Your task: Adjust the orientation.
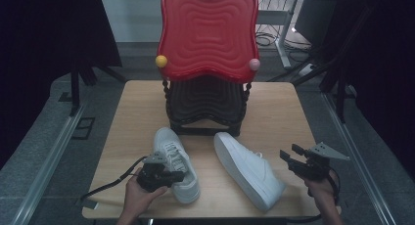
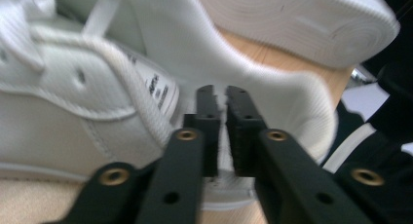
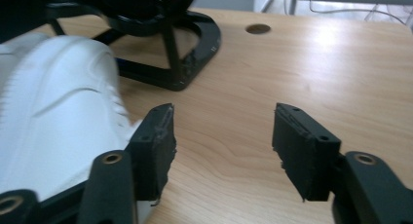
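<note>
The left gripper (image 2: 221, 95) has its jaws nearly closed, pinching the heel collar of the upright left sneaker (image 1: 175, 162) near the tabletop (image 1: 132, 122) front edge. So thin a hold could slip. The right gripper (image 3: 221, 136) gapes empty beside the right sneaker (image 1: 249, 168), tipped on its side.

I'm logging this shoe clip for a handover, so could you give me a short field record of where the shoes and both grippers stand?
surface: wooden table
rack: red and black shoe rack at the far edge
left shoe: white sneaker, upright
right shoe: white sneaker, tipped on its side
left gripper: jaws nearly closed on the upright shoe's heel collar
right gripper: open, nothing between the jaws, beside the tipped shoe
</note>
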The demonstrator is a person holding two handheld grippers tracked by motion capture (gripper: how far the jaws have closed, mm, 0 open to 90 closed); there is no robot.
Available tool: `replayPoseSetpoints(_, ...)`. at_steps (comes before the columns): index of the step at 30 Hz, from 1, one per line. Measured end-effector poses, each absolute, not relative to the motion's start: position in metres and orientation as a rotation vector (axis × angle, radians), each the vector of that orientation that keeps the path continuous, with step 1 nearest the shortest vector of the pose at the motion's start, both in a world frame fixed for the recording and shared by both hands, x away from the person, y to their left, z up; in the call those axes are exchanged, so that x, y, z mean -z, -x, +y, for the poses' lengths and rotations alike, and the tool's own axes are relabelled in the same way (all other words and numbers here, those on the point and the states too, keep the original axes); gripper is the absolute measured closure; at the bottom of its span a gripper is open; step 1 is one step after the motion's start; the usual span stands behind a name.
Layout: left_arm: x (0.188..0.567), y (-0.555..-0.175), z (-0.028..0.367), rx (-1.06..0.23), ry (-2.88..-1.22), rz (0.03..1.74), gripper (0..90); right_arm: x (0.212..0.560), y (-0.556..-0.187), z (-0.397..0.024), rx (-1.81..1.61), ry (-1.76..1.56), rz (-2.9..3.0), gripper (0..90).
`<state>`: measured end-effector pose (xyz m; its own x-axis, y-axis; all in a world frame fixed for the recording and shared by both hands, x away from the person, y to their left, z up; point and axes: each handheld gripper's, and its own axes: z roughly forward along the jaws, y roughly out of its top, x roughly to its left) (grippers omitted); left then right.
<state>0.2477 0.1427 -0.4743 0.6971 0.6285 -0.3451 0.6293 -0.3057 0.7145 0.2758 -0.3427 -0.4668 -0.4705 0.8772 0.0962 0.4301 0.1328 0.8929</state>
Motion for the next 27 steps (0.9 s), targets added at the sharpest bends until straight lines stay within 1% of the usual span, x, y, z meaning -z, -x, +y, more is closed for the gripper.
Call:
replayPoseSetpoints(2,0.464,-0.248,0.145,-0.042,-1.972,0.952,68.0,0.461,-0.273,-0.339,-1.334,-1.24,1.957,43.6)
replayPoseSetpoints(3,0.464,-0.248,0.145,-0.042,-1.972,0.952,63.7,0.457,-0.272,-0.336,-1.345,-1.231,1.961,43.7)
replayPoseSetpoints(4,0.459,-0.25,0.146,-0.063,-1.957,0.953,63.7,0.457,-0.272,-0.336,-1.345,-1.231,1.961,43.7)
replayPoseSetpoints(5,0.448,-0.255,0.147,-0.109,-1.918,0.955,55.8,0.449,-0.269,-0.33,-1.359,-1.193,1.973,43.2)
replayPoseSetpoints(7,0.44,-0.264,0.148,-0.14,-1.887,0.948,51.0,0.441,-0.267,-0.322,-1.382,-1.154,1.987,42.7)
replayPoseSetpoints(10,0.433,-0.277,0.149,-0.198,-1.872,0.985,43.7,0.429,-0.263,-0.307,-1.427,-1.108,2.008,41.5)
replayPoseSetpoints(11,0.433,-0.277,0.149,-0.198,-1.872,0.985,42.2,0.429,-0.263,-0.307,-1.427,-1.108,2.008,41.5)
replayPoseSetpoints(12,0.43,-0.284,0.153,-0.216,-1.85,1.009,40.8,0.422,-0.261,-0.296,-1.446,-1.079,2.034,41.1)
replayPoseSetpoints(15,0.427,-0.29,0.158,-0.237,-1.832,1.03,39.8,0.418,-0.261,-0.284,-1.462,-1.056,2.05,41.2)
replayPoseSetpoints(17,0.425,-0.293,0.166,-0.248,-1.806,1.032,39.3,0.416,-0.262,-0.265,-1.491,-1.052,2.08,41.4)
replayPoseSetpoints(18,0.425,-0.293,0.166,-0.248,-1.806,1.032,39.2,0.416,-0.262,-0.265,-1.491,-1.052,2.08,41.4)
replayPoseSetpoints(20,0.426,-0.29,0.175,-0.241,-1.796,1.03,39.0,0.415,-0.265,-0.247,-1.504,-1.035,2.101,41.5)
replayPoseSetpoints(26,0.431,-0.283,0.192,-0.231,-1.788,1.062,37.3,0.412,-0.271,-0.214,-1.55,-1.036,2.127,41.8)
replayPoseSetpoints(27,0.431,-0.283,0.192,-0.231,-1.788,1.062,36.9,0.412,-0.271,-0.214,-1.55,-1.036,2.127,41.8)
